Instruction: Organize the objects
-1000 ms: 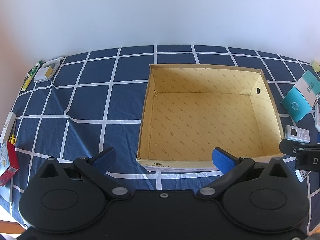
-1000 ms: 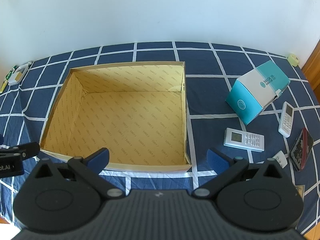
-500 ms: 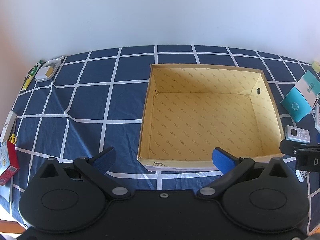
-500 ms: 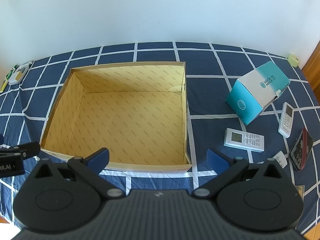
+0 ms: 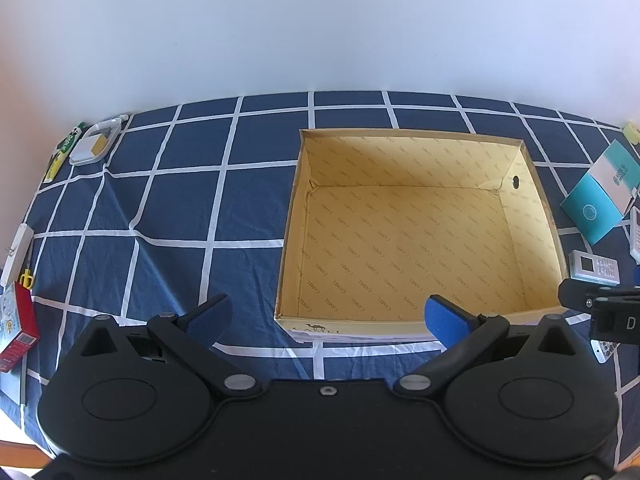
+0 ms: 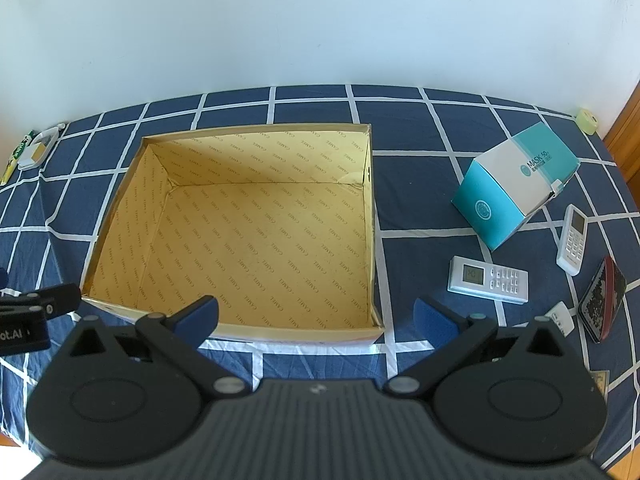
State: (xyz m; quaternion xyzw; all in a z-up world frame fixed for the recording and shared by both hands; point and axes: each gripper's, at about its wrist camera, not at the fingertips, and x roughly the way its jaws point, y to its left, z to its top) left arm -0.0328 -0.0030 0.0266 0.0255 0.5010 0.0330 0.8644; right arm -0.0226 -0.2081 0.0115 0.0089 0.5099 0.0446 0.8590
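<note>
Yellow-lined cardboard box (image 6: 256, 232) sat empty; my left tongs (image 5: 326, 318) and right tongs (image 6: 316, 314) gaped, risking clipping its near rim.

Layout of the table, as we saw it from both wrist views.
We found the cardboard box (image 6: 256, 236) at the centre of the cloth (image 6: 420, 128); the mask carton (image 6: 516, 188) lay to its right, with two remotes (image 6: 488, 280) (image 6: 573, 238) before that carton, and a small case (image 5: 94, 146) lay far left, near the wall (image 5: 320, 24).
</note>
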